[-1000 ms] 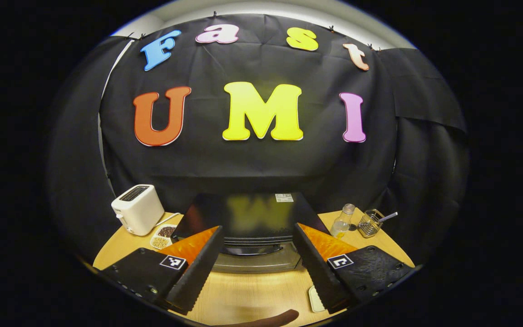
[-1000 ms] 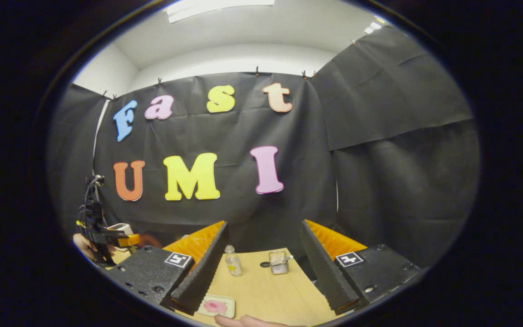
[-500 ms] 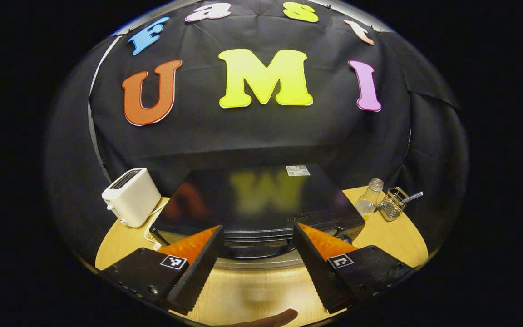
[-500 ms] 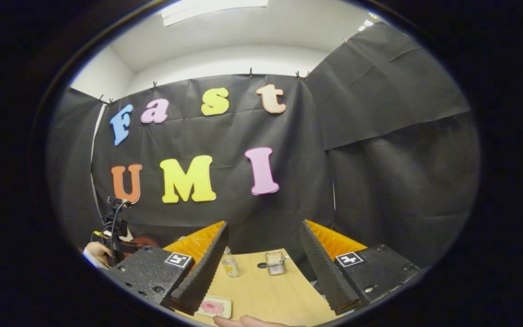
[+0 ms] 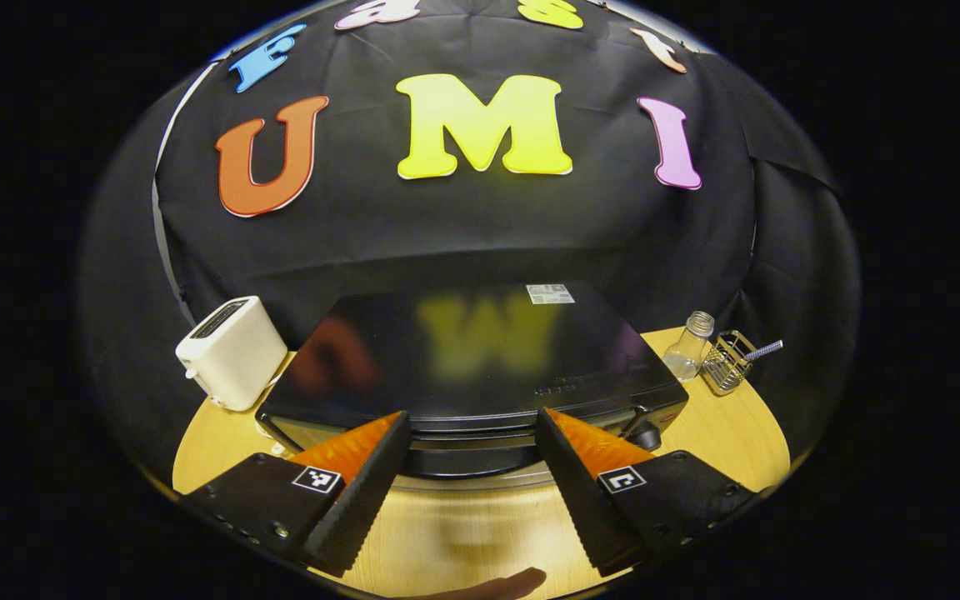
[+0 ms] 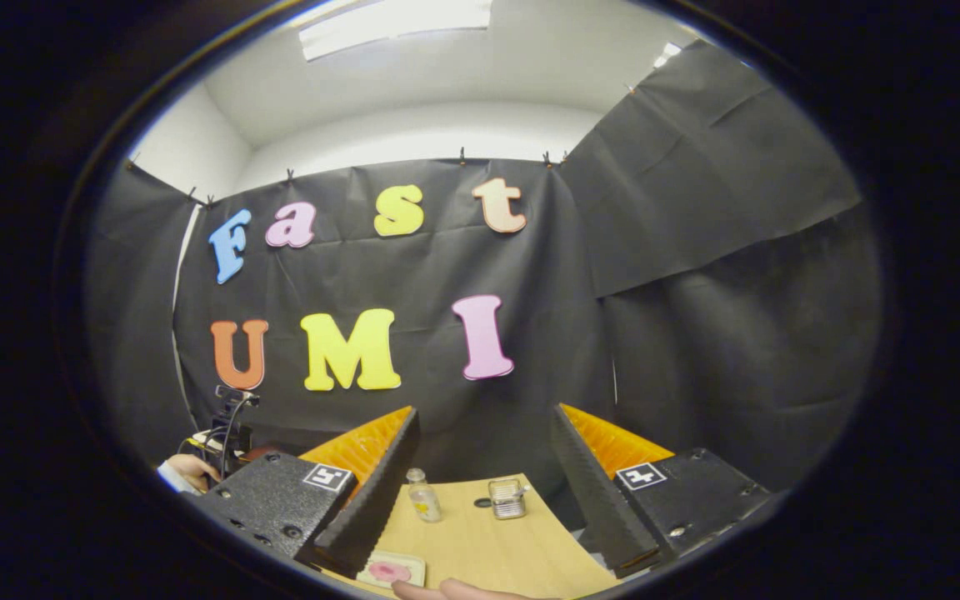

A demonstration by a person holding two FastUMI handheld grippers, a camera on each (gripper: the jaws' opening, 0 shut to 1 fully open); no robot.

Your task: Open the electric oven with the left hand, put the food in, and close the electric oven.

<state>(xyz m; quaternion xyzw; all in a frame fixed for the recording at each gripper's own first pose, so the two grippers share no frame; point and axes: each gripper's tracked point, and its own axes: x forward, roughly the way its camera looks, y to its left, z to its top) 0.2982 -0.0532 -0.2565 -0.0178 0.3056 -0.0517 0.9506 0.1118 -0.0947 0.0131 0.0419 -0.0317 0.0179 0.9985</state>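
The electric oven (image 5: 480, 358) lay broadside, door (shut) facing the spread, empty left tongs (image 5: 467, 492); right tongs (image 6: 480, 492) gaped too.

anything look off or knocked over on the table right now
Nothing stands out. The toaster, bottle and wire rack stand upright, the oven sits square with its door shut, and the food tray lies flat on the table.

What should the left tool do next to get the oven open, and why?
Probably ease the left tool forward and down onto the door handle and close on it. The oven door looks shut, the tool's fingers are spread open, and the handle lies just ahead between them, not yet gripped. The food plate waits by the right tool.
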